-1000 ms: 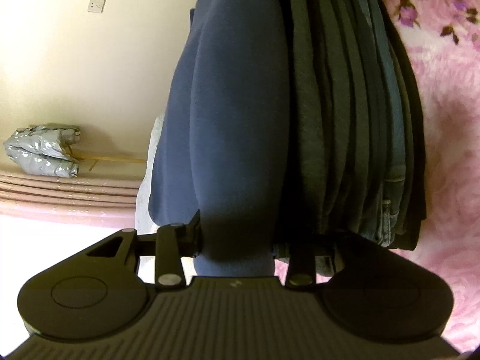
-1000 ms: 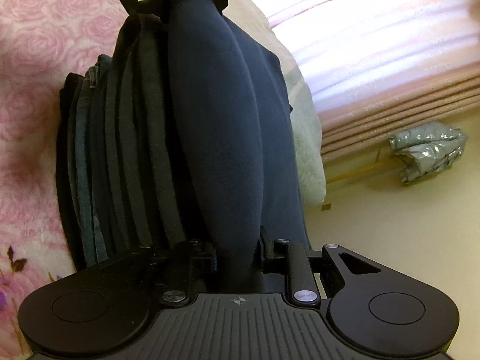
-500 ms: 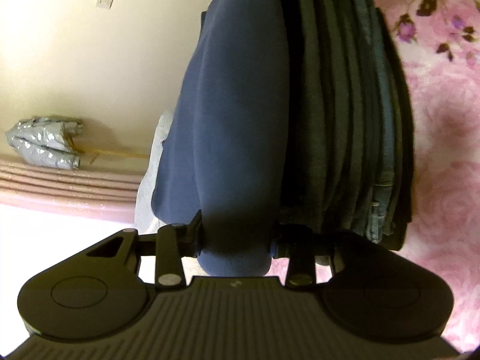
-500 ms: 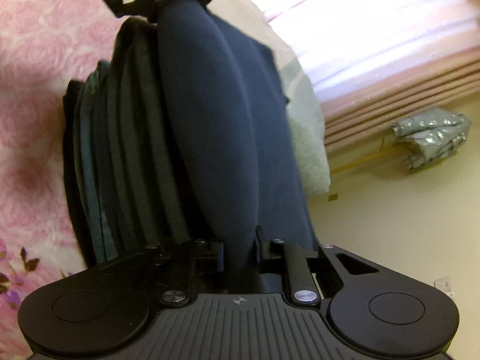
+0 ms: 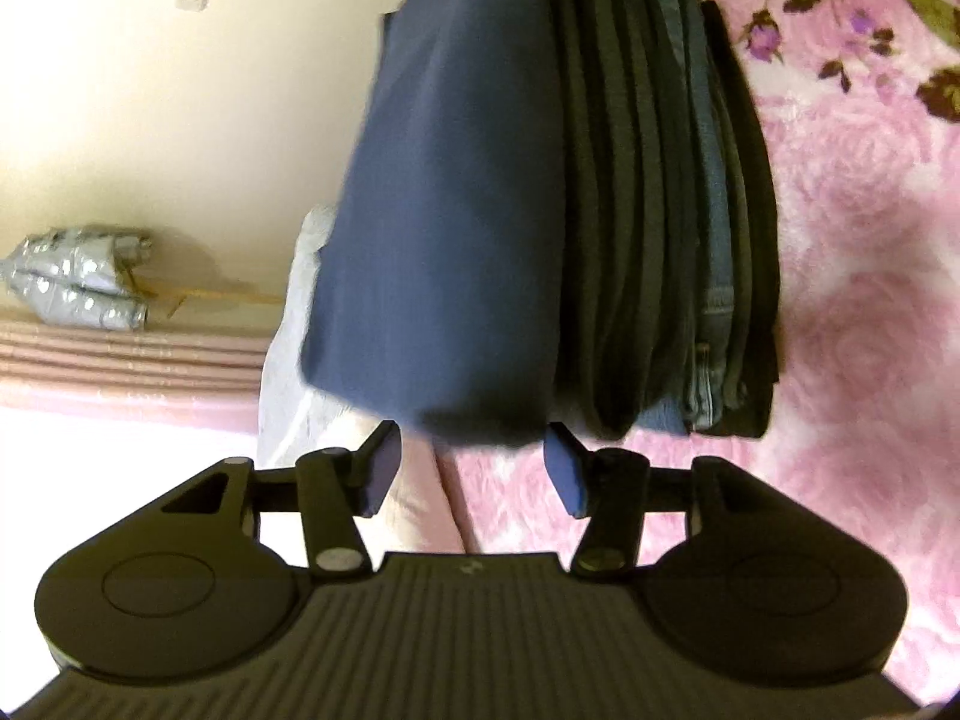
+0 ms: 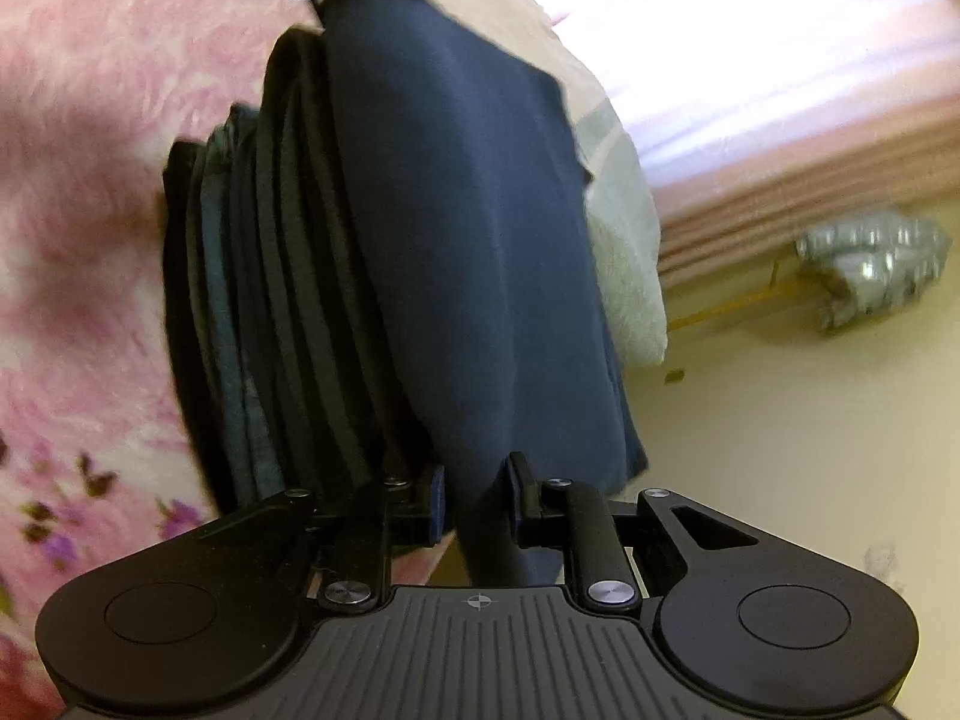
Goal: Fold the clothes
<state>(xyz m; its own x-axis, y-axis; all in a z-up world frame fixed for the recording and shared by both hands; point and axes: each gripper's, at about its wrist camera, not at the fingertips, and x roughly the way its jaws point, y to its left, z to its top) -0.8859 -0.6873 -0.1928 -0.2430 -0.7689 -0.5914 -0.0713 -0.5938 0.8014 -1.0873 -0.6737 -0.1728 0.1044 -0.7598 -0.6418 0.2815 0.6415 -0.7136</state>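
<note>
No readable words, brand names or numbers are showing in either wrist view. A small crosshair mark is sitting on the right gripper point(image 6: 473, 501) housing.

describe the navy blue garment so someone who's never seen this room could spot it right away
On the pink floral blanket sits a stack of folded dark clothes. The navy garment lies at its wall-facing end: the thickest, smoothest fold and solid blue, beside thin grey layers and denim.

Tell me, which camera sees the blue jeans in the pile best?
The left wrist view. There the jeans show their stitched seam near the bottom of the stack of folded clothes. The right wrist view shows only a blurry teal strip squeezed between darker layers.
</note>
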